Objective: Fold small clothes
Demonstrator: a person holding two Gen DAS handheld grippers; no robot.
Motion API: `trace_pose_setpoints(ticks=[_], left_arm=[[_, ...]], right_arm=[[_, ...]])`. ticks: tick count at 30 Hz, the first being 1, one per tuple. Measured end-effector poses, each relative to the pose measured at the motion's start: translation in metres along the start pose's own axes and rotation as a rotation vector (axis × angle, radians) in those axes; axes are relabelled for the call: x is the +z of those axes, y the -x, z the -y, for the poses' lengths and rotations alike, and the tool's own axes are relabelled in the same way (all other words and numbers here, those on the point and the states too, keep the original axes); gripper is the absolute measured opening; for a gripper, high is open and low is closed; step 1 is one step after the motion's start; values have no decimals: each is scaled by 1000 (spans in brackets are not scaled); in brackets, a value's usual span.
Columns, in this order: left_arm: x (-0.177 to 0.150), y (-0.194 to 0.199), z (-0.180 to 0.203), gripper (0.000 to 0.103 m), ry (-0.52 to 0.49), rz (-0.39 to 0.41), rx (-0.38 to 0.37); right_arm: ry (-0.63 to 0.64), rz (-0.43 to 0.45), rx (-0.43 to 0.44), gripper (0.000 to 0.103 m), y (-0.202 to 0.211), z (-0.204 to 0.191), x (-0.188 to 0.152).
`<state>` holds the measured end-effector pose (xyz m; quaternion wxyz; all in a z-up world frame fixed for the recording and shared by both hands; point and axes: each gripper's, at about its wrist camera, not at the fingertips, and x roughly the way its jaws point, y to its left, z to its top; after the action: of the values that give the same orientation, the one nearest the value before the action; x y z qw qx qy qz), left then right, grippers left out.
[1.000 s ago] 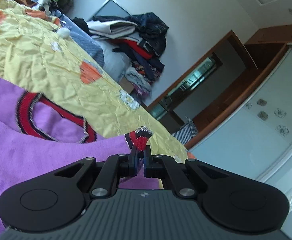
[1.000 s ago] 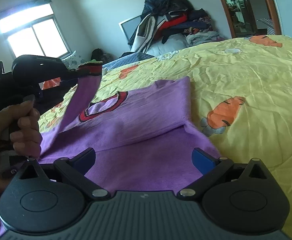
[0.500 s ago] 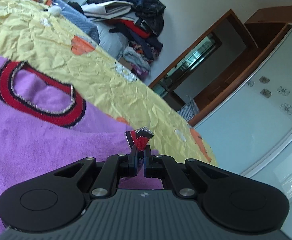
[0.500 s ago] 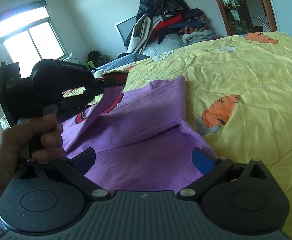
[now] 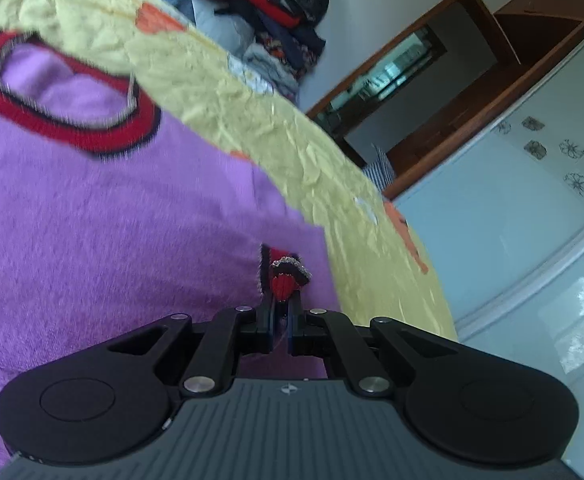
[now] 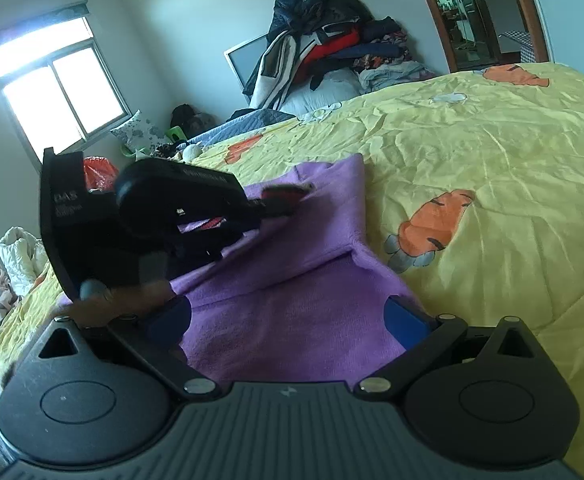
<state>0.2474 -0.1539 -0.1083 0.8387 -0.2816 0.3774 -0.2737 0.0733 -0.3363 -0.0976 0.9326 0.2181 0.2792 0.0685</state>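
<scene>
A small purple sweater [image 6: 292,296] with a red and black collar [image 5: 72,120] lies on the yellow bedspread [image 6: 471,152]. My left gripper [image 5: 280,312] is shut on the sweater's red and black sleeve cuff [image 5: 286,280] and holds it low over the sweater's body. The same gripper shows in the right wrist view [image 6: 284,204], with the cuff [image 6: 288,192] at its tip. My right gripper [image 6: 288,320] is open and empty, its blue pads either side of the sweater's near part.
A heap of clothes [image 6: 323,48] is piled at the far end of the bed. A window [image 6: 60,92] is at the left and a doorway [image 6: 475,12] at the right. The bedspread has orange carrot prints [image 6: 431,224].
My left gripper has carried the sleeve cuff across and down over the sweater's body, toward the right. The right gripper has stayed open in place.
</scene>
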Motion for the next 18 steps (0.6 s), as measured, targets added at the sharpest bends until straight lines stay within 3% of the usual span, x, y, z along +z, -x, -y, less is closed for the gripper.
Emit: trace_pose_setpoints(ticks=[2, 3, 5, 7, 8, 11, 14, 18], left_arm=[[-1, -2, -4, 5, 4, -22, -13], [-1, -1, -6, 11, 8, -27, -22], [2, 4, -11, 33, 56, -52, -62], [9, 24, -13, 67, 89, -38, -105], [15, 41, -14, 71, 73, -15, -115], [37, 102, -27, 74, -8, 73, -97], [63, 161, -62, 75, -55, 142, 14], [87, 206, -114, 75, -78, 155, 102]], right_arm=[[1, -6, 0, 103, -1, 0, 0], [2, -10, -2, 103, -1, 0, 0], [3, -14, 0, 103, -2, 0, 0], [7, -14, 2, 103, -1, -1, 0], [10, -12, 4, 103, -1, -1, -1], [8, -4, 21, 103, 0, -1, -2], [21, 0, 42, 103, 2, -5, -1], [110, 13, 46, 103, -2, -28, 13]])
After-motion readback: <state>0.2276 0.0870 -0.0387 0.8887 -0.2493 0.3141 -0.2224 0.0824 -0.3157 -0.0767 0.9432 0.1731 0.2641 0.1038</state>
